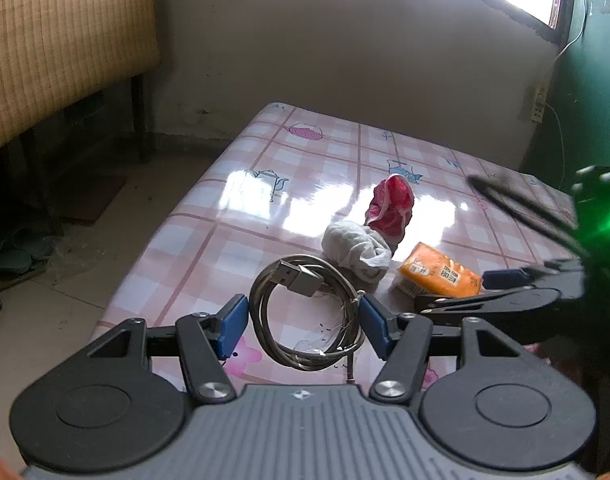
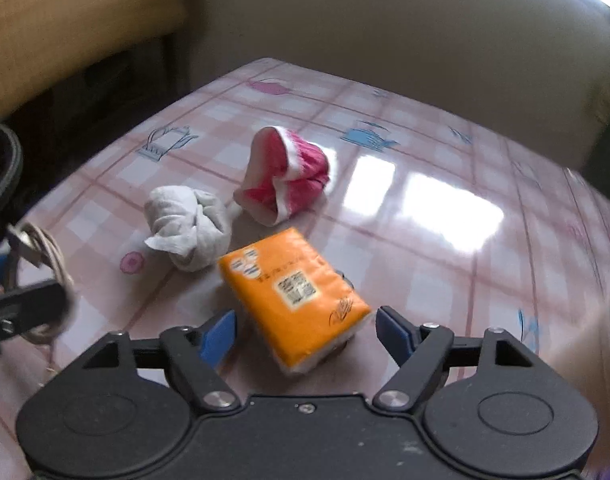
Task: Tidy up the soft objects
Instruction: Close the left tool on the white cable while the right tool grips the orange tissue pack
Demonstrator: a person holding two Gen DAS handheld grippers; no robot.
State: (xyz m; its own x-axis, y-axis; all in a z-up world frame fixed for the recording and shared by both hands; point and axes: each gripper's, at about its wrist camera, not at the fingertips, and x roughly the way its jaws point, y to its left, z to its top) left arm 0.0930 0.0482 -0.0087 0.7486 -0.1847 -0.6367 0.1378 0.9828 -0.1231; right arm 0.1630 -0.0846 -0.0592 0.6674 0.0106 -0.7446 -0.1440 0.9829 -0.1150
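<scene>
Left gripper (image 1: 305, 326) spread wide around the coiled USB cable (image 1: 305, 312), blue pads just beside the coil on either side, nothing clamped yet as far as visible. Right gripper (image 2: 305, 334) likewise wide open, straddling the near end of the orange tissue pack (image 2: 295, 294), pads apart from its sides, nothing held. Farther on the glossy checked tablecloth (image 2: 445, 160): grey-white balled sock (image 2: 189, 232) just left of the pack and touching or nearly touching it, pink rolled sock (image 2: 285, 176) beyond, close to both. Judged step: taking the tissue pack, soft and squashy, probably to group it with the socks. Best done by sliding the pads further along the pack toward its middle before closing, keeping both pads level with the table so the slick wrapper does not squirt out. Gentle closure only; enough to dent, not crush. Worth avoiding a nudge to the grey sock. Cable looks springy and not a soft item; likely better moved aside separately.
</scene>
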